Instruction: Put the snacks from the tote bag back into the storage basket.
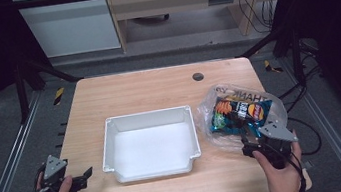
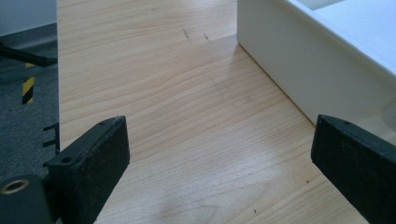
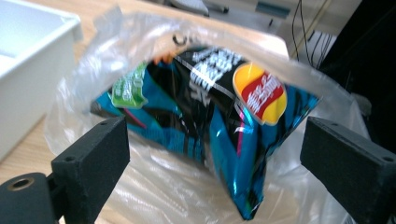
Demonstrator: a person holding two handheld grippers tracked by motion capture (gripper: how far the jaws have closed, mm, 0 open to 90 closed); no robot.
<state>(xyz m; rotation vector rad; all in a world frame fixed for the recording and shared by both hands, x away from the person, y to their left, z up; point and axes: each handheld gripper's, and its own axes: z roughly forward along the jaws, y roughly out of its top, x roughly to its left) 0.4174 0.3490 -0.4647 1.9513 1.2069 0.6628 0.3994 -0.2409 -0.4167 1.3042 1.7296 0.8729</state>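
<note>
Black jaws on our right gripper stand spread wide, pinching nothing; its fingers flank the near corner of a blue and black crisp packet without touching it. We find the packet lying inside a clear plastic bag, directly ahead of the jaws, its lower corner reaching between them. Beyond the left finger of that gripper sits a white plastic tray, just beside the bag. Our left gripper is likewise spread, empty, with bare wooden table between its fingers and the tray wall close to its right finger.
</note>
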